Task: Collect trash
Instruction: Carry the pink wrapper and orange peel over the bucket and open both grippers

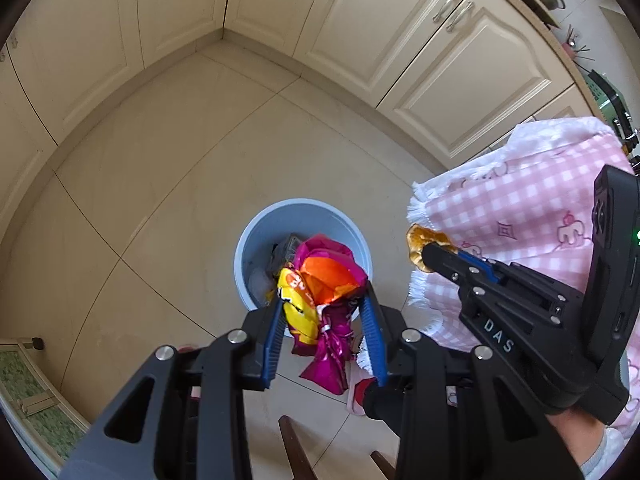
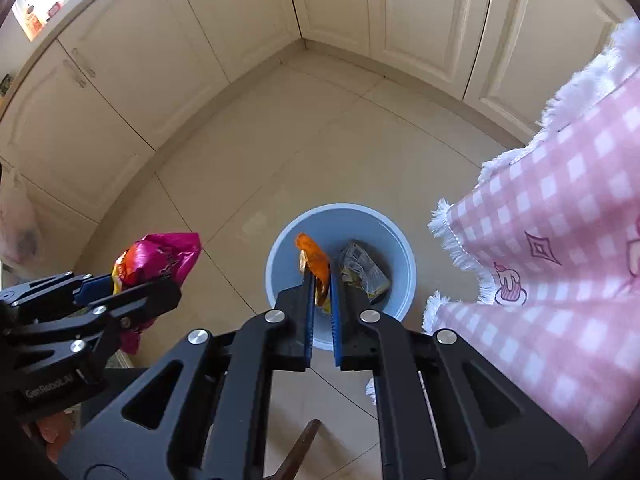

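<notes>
The left gripper (image 1: pixel 326 320) fills the near edge of its view, its blue fingers (image 1: pixel 276 332) pinching a crumpled pink and yellow wrapper (image 1: pixel 324 292) that hangs above the near rim of the blue bin (image 1: pixel 256 236) on the floor. The right gripper (image 2: pixel 322 300) has its fingers pressed nearly together on a small orange scrap (image 2: pixel 314 260), held over the bin's mouth with other trash (image 2: pixel 364 272) already lying inside. To the right hangs a pink checked cloth (image 2: pixel 560 240) over the bench edge, its white fringe close to the bin.

The risks, as I judge them: the wrapper sits over the rim, not the centre, so letting go here could drop it on the floor tiles (image 1: pixel 180 200). The light scrap may cling to a finger pad or drift sideways. The two grippers are close and could knock together.
</notes>
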{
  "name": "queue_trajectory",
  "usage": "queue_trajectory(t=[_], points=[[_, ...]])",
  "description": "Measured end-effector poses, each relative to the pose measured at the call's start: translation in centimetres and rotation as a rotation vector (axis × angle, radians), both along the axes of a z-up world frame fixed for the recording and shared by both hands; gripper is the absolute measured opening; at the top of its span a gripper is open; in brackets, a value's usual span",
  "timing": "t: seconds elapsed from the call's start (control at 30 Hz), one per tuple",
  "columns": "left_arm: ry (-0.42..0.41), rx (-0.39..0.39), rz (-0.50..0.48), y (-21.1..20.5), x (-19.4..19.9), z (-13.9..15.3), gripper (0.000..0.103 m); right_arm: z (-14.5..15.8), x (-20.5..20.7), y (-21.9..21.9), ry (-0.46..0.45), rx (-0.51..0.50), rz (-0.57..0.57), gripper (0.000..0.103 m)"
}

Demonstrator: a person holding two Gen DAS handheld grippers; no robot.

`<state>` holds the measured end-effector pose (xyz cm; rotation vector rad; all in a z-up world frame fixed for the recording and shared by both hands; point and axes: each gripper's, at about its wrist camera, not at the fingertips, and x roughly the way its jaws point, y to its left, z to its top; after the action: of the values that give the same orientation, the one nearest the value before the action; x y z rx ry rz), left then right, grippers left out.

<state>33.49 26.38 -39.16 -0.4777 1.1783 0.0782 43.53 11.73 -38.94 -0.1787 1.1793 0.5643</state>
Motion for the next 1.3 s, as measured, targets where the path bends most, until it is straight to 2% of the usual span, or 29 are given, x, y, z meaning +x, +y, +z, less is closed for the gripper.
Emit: queue_trajectory(t=[0.13, 0.2, 0.43, 0.53, 0.57, 0.77, 1.03, 1.2, 1.3], points=[[0.021, -0.007, -0.008, -0.4, 0.8, -1.2, 0.035, -0.8, 0.5, -0.4, 0.011, 0.002, -0.015, 0.011], [0.034, -0.010, -0.014, -0.6, 1.1, -1.8, 0.035, -1.1, 0.5, -0.9, 0.014, 0.003, -0.022, 0.021], [0.073, -0.016, -0.036, -1.3, 2.7, -3.6, 0.035, -1.0, 0.2, -1.9, -0.013, -0.039, -0.026, 0.021], [0.084, -0.014, -0.053, -1.9, 3.4, -4.2, 0.035, -1.2, 0.1, -2.0, -0.023, -0.050, -0.025, 0.036], [0.088, -0.014, -0.057, -2.1, 3.7, -4.4, 0.035, -1.2, 0.0, -2.1, -0.030, -0.053, -0.025, 0.046], [0.113, -0.008, -0.072, -2.6, 5.0, -5.3, 0.036, -1.1, -0.4, -3.1, -0.093, -0.114, -0.047, 0.046], [0.117, 0.000, -0.103, -3.8, 7.3, -5.3, 0.038, -0.1, -0.2, -4.7, -0.150, -0.114, -0.102, 0.046], [0.108, -0.014, -0.069, -3.4, 7.3, -4.7, 0.055, 0.6, 0.0, -5.9, -0.155, -0.091, -0.140, 0.046], [0.097, -0.017, -0.051, -3.1, 7.0, -4.1, 0.058, 0.9, -0.3, -5.8, -0.155, -0.087, -0.141, 0.046]])
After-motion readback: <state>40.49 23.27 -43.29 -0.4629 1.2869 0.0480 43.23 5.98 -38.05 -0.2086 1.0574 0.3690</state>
